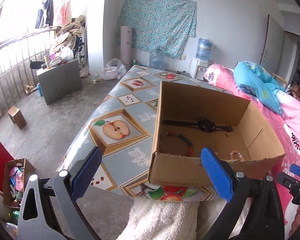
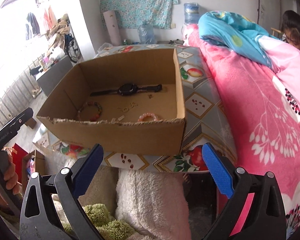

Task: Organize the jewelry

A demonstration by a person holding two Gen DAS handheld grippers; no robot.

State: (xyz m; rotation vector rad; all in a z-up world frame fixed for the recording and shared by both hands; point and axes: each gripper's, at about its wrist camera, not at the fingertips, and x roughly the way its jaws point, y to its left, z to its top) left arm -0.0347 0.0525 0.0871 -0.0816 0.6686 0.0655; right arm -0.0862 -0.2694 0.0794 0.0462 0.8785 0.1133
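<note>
An open brown cardboard box [image 2: 118, 138] with a ragged near rim is seen on the counter [image 2: 200, 104], which is covered in a fruit-patterned oilcloth, and all the jewelry lies on the box floor. A black wristwatch with a flat strap [image 2: 127, 89] is laid across the far side; a multicoloured beaded bracelet [image 2: 90, 111] rests at the near left, a pink beaded bracelet [image 2: 150, 117] at the near right, and small gold-coloured rings and earrings [image 2: 128, 107] are scattered between them. The left gripper [image 1: 153, 173] and the right gripper [image 2: 153, 171] are both held spread wide and empty, short of the near box wall. The bracelets are judged light, loosely flexible and prone to roll, best pinched across the bead string; the watch is judged stiffer, best taken at its case; the tiny gold pieces would likely slip and need a careful fingertip pinch.
</note>
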